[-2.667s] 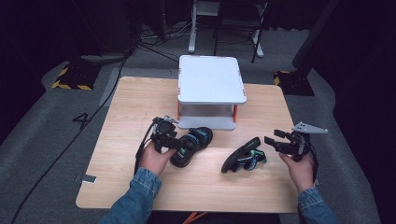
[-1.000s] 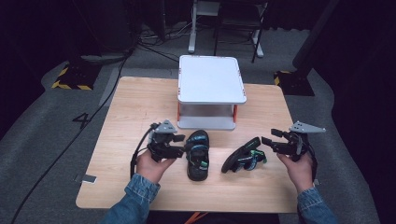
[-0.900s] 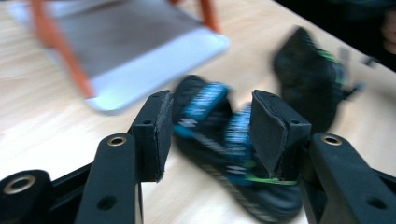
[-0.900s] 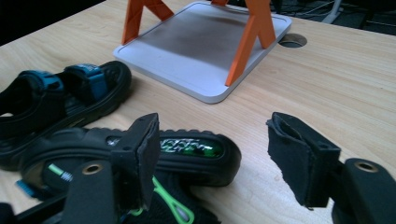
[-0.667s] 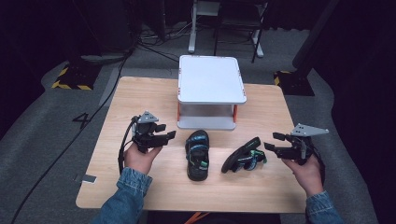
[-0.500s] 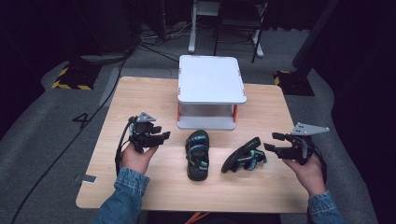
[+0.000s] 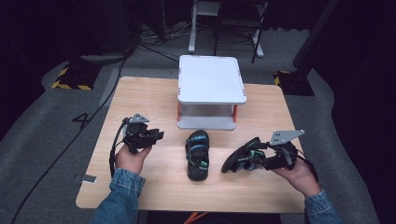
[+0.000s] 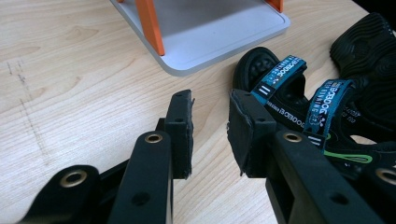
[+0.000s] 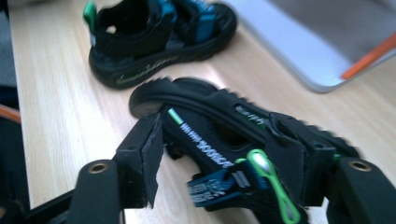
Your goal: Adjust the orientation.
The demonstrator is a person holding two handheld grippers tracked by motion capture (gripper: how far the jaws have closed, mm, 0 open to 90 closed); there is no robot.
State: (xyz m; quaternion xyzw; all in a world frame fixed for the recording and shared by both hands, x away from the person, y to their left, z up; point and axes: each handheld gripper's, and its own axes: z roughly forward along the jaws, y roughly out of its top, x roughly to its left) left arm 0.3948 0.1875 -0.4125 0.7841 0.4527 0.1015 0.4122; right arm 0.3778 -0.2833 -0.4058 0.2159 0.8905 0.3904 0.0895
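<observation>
Dark floor and cables all around, with a pale wooden table in the middle, and the white two-tier shelf with orange posts at its far edge makes a handy landmark.

Your right gripper has the tipped-over sandal between its jaws, down and to the right of the shelf. In the right gripper view the pads sit on either side of the heel end and look closed on it, though the left pad seems to catch only the strap edge. That's my worry: the sole is chunky, lugged rubber and the straps are soft webbing, so a pinch on fabric could let the shoe swing or slip out when you lift. If it drops, it'd likely knock the other sandal, which rests upright just in front of the shelf's lower deck.

Your left gripper is off to the left of the shelf, well apart from that sandal. Its jaws have just been closing, yet there's a clear gap between the pads and nothing in them in the left gripper view. Bringing it in half shut means it could shove the toe rather than straddle it.

Both shoes are black with teal straps and green accents.
</observation>
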